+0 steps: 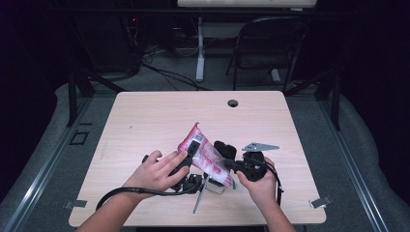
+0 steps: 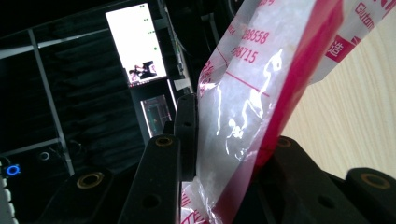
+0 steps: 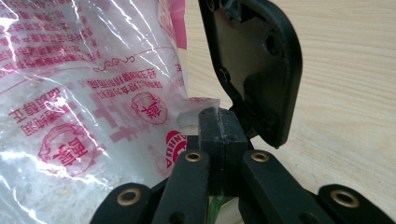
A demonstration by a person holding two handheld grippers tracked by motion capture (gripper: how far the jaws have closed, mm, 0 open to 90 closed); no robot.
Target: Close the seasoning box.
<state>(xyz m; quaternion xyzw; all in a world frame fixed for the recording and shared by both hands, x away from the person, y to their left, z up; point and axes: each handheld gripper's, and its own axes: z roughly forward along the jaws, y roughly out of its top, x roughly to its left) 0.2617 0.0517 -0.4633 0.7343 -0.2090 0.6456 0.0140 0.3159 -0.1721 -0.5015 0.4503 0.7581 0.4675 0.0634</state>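
Note:
A pink-and-clear plastic bag point(image 1: 205, 155) with red print and white grains inside is held tilted above the wooden table point(image 1: 154, 113). My left gripper point(image 1: 208, 150) has the bag's body point(image 2: 247, 102) between its two jaws, and both pads press on it. My right gripper point(image 1: 226, 166) comes in from the right. Its jaws point(image 3: 219, 126) are shut tight on a clear corner of the bag point(image 3: 70, 93). A black rounded plate point(image 3: 254, 60) stands just behind those jaws, against the bag. A hand holds each gripper near the table's front edge.
The table has a round cable hole point(image 1: 233, 103) at its far edge. A dark chair point(image 1: 270, 43) and a white desk leg point(image 1: 199, 48) stand beyond the table. A lit screen point(image 2: 136, 44) glows in the dark room.

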